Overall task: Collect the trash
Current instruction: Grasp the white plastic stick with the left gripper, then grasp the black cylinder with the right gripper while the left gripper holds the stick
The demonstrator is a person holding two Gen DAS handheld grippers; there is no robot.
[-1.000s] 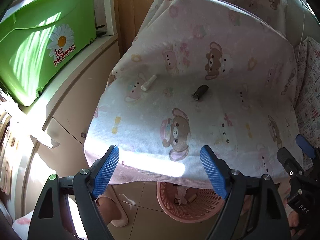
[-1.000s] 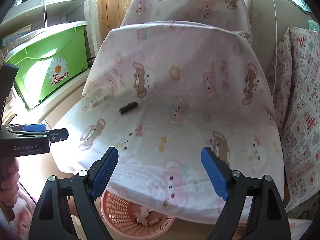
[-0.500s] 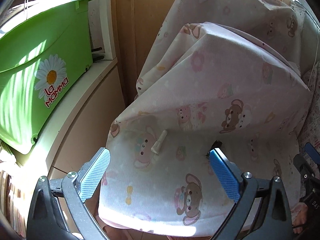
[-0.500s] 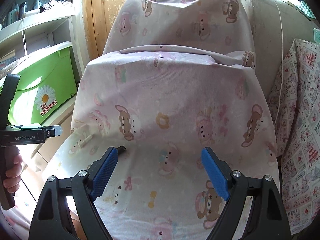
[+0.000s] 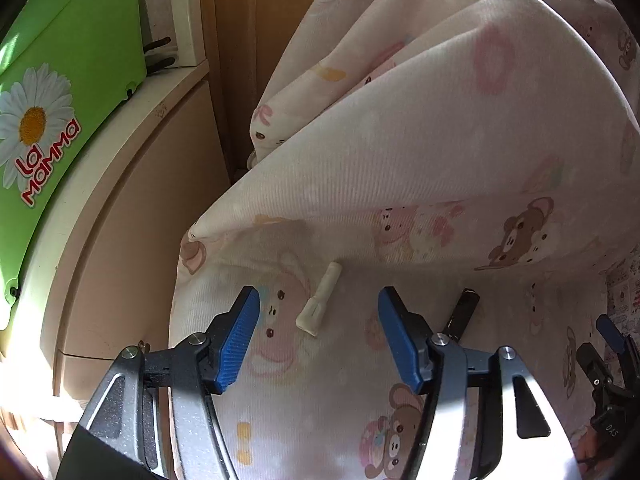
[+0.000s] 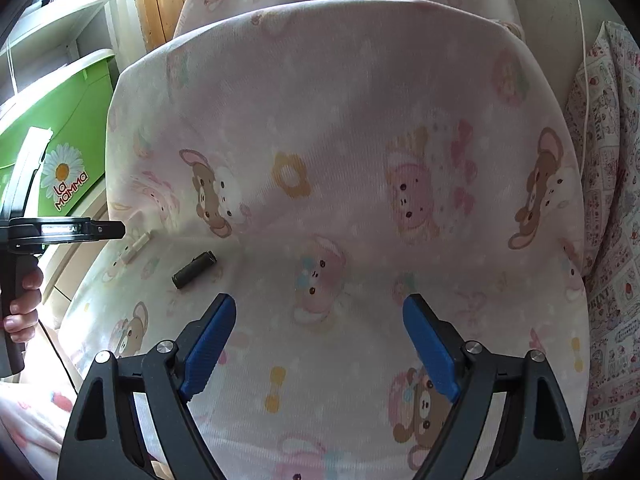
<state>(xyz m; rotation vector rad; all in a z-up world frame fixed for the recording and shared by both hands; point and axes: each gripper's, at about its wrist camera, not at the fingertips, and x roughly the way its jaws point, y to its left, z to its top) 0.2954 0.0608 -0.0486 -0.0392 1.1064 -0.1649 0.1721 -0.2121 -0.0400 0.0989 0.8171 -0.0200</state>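
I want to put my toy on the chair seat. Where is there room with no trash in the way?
The seat cover lies bare in the middle and toward the right edge, ahead of the right gripper. The left part is crowded: the white piece and the dark tube lie there, with the left gripper closing around the white piece.

The green bin [image 5: 60, 92] runs off the left edge in both views, so only a slab of it and the daisy logo show. The dark tube [image 5: 462, 314] has its near end tucked behind the left gripper's right finger [image 5: 398, 344] in the left wrist view. The right gripper [image 5: 612, 364] is barely in that view, cut by the right edge, too little to read. What the dark tube or the small cream piece [image 5: 320, 300] actually are, can't tell. The label on the left gripper's side is blurred in the right wrist view.
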